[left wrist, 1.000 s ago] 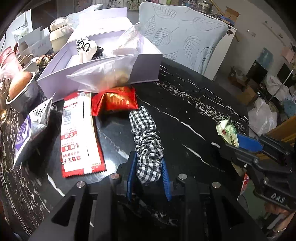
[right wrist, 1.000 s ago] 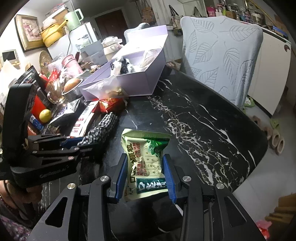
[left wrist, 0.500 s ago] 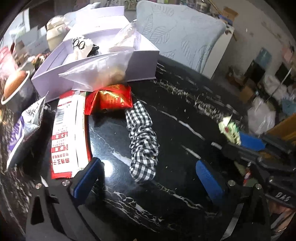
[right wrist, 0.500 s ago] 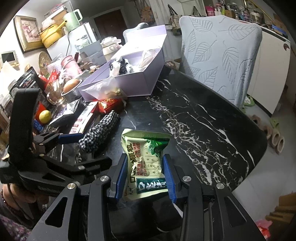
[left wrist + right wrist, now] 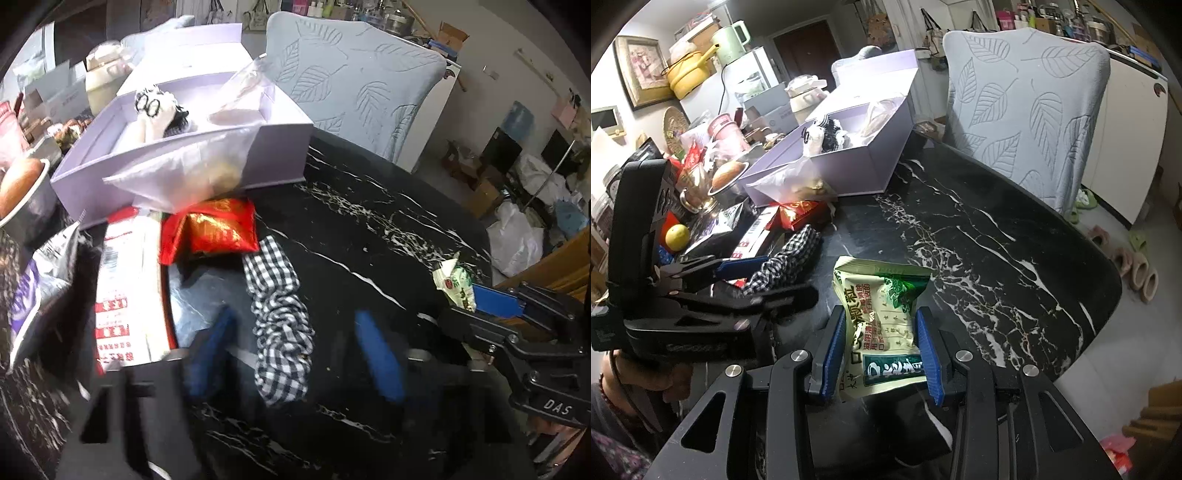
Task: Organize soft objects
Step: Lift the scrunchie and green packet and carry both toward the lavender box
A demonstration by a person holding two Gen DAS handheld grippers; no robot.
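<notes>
The left gripper (image 5: 295, 354) has its blue fingers spread either side of the checked scrunchie (image 5: 280, 317), which lies loose on the black marble table (image 5: 369, 229). The right gripper (image 5: 882, 350) pinches a green snack packet (image 5: 882, 321), near the lilac box (image 5: 846, 162).

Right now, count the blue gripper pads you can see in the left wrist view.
3: two blurred pads of the left gripper flanking the checkered scrunchie, one on the right gripper at right; its other pad is hidden.
</notes>
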